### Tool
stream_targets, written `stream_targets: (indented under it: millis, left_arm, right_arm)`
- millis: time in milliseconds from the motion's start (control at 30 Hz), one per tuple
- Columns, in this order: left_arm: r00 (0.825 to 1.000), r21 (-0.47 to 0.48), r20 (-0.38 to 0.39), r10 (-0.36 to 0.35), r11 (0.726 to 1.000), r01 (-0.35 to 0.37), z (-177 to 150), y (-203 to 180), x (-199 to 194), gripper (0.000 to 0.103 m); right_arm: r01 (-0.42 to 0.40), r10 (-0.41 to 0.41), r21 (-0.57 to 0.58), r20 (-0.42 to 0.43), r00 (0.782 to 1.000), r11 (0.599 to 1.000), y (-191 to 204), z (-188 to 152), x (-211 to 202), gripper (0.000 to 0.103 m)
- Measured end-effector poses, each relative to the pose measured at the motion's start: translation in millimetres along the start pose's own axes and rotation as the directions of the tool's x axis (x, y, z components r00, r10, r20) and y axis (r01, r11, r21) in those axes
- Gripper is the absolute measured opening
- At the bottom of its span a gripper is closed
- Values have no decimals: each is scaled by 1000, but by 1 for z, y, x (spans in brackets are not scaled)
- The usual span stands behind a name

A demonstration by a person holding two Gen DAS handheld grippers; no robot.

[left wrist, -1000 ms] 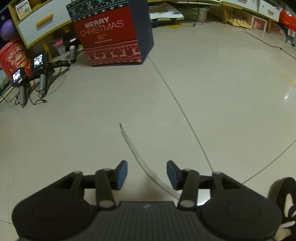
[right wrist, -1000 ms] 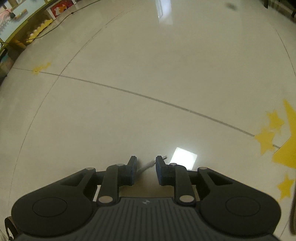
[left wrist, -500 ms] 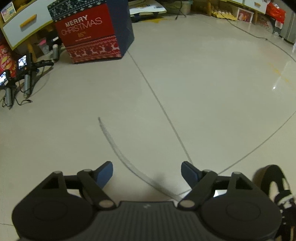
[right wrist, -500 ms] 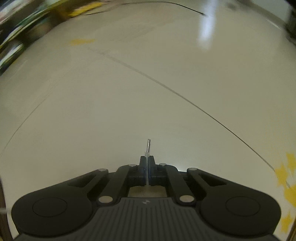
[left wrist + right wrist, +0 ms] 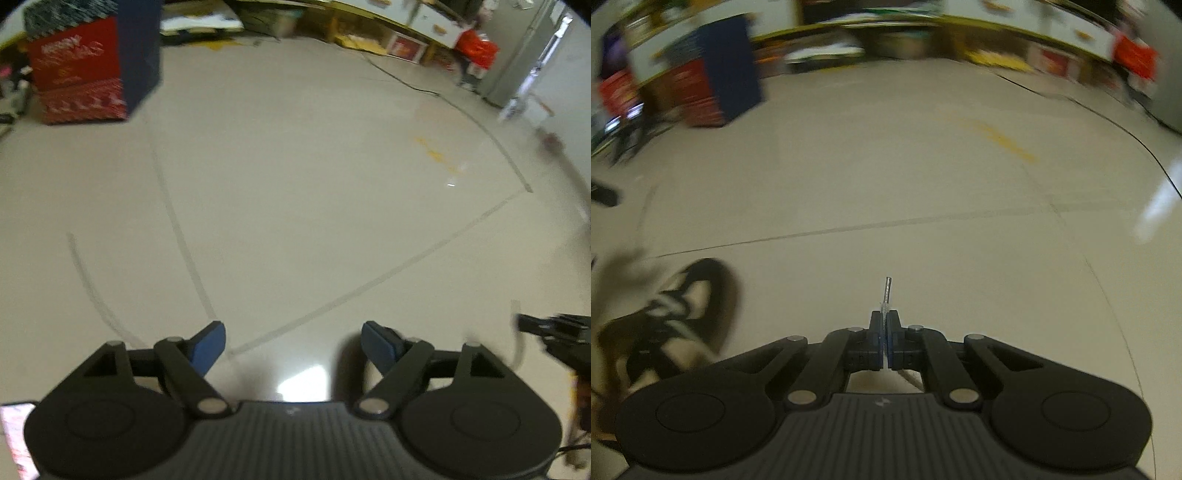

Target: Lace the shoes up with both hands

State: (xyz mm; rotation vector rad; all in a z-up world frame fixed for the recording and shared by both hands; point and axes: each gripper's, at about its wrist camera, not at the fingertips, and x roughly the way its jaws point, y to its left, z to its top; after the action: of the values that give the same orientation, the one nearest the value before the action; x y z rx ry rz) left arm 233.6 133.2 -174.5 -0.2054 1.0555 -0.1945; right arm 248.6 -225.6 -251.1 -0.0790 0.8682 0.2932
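The right gripper (image 5: 885, 325) is pinched on the lace (image 5: 887, 291) just behind its stiff tip, the best hold since the rest looks limp; the left gripper (image 5: 293, 338) stands spread, empty.

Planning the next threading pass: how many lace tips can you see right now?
1: the lace tip sticks out past the shut right gripper. The lace's other end, blurred on the floor left of the open left gripper, shows no clear tip.

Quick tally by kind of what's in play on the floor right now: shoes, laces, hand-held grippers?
Shoes: 1, the black-and-white shoe
Lace ends: 2, one pinched in the right hand-held gripper, tip poking out, one lying on the floor
Hand-held grippers: 2, the left hand-held gripper open and empty
Total: 5
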Motion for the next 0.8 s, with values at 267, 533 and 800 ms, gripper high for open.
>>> stream_targets:
  millis: [267,533,800]
  left_arm:
    - [982,-80,-36,-186,980,183,-5,-10,9,69]
    - [934,-202,-46,-354,919,339,-14,-13,26,50]
    - [922,-218,-69,-381,908,359,-26,-25,36,45]
  right_arm:
    - [-158,164,-161,24,986,974,77,5,-58,2]
    - [-263,280,-281,19,960,923,128,4,-86,2]
    - [-307,328,-364,-6,945,879,150,3,-97,2]
